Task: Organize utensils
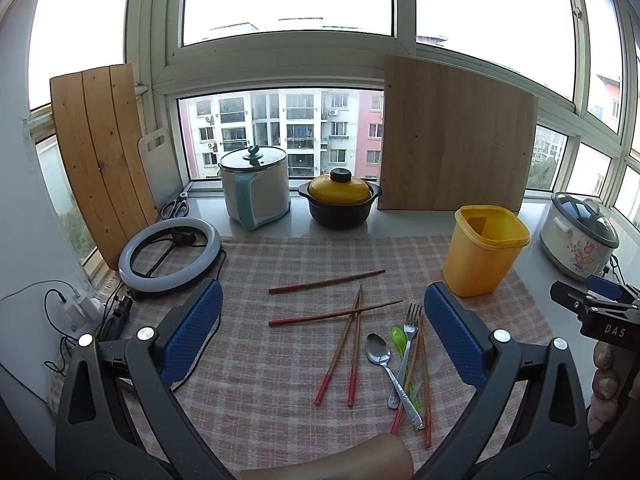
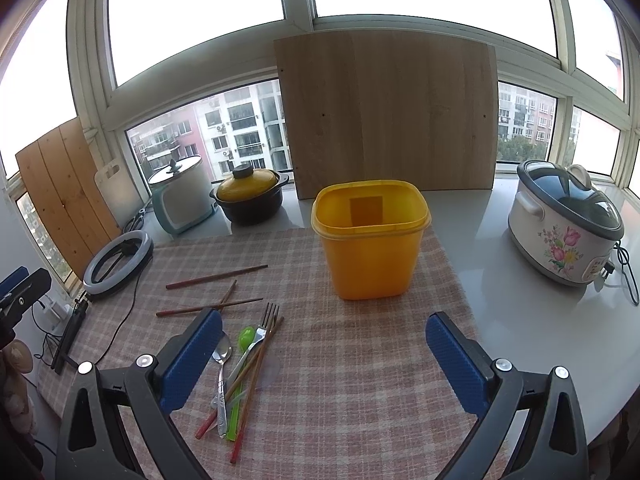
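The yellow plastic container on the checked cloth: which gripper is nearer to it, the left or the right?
Right. The right gripper faces the yellow plastic container directly, just short of it. The left gripper hovers over the scattered chopsticks, with the container ahead and off to its right.

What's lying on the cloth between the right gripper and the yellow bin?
Nothing: in the right wrist view, only bare checked cloth separates the open right gripper from the yellow bin. The utensils lie off to its left.
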The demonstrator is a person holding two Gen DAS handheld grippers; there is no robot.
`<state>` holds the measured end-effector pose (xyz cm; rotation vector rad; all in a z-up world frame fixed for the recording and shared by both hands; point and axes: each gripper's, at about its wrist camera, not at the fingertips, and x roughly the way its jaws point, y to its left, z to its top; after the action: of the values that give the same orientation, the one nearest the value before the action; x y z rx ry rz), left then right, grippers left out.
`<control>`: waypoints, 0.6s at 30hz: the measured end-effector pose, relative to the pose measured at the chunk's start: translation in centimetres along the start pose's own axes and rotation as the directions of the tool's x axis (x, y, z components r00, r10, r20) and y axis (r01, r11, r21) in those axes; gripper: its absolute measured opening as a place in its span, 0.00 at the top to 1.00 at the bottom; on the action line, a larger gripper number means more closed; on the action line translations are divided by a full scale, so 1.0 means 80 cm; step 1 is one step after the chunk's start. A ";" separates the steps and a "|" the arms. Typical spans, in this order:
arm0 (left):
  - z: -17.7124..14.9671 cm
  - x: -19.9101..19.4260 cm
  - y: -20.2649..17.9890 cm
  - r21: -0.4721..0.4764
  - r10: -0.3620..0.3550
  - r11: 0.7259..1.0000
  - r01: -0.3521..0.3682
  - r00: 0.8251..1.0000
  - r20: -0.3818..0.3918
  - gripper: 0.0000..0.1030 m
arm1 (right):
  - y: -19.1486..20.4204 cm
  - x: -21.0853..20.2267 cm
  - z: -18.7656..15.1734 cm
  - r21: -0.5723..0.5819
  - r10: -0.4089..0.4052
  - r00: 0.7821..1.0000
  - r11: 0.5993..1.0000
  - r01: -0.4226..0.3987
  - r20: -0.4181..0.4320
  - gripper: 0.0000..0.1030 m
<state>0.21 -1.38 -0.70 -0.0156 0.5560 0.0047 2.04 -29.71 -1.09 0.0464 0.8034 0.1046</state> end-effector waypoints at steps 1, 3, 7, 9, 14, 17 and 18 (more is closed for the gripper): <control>0.000 0.000 0.000 -0.001 -0.001 1.000 0.001 1.000 0.000 0.01 | 0.000 0.000 0.000 0.000 0.000 1.000 1.000 0.000 0.000 0.00; -0.001 0.000 -0.002 -0.002 0.000 1.000 0.000 1.000 0.000 0.01 | 0.000 0.000 0.000 0.000 0.001 1.000 1.000 -0.001 -0.001 0.00; 0.000 0.000 0.000 -0.002 0.000 1.000 0.000 1.000 0.000 0.01 | 0.000 0.004 0.000 0.001 0.007 1.000 1.000 -0.007 -0.005 0.00; -0.001 0.001 -0.002 -0.002 0.000 1.000 0.000 1.000 -0.002 0.01 | 0.001 0.007 0.000 0.002 0.011 1.000 1.000 -0.011 -0.009 0.00; -0.002 0.002 -0.006 -0.001 -0.002 1.000 0.002 1.000 -0.003 0.01 | 0.004 0.010 0.000 -0.004 0.015 1.000 1.000 -0.015 -0.014 0.00; -0.002 0.003 -0.007 -0.003 -0.006 1.000 0.006 1.000 -0.006 0.01 | 0.006 0.012 -0.001 -0.003 0.014 1.000 1.000 -0.014 -0.018 0.00; -0.004 0.003 -0.011 -0.001 -0.007 1.000 0.007 1.000 -0.007 0.01 | 0.006 0.012 -0.001 -0.002 0.015 1.000 1.000 -0.015 -0.019 0.00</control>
<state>0.26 -2.25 -1.07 -0.0191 0.5626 -0.0022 2.60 -29.13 -1.79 0.0493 0.8218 0.1200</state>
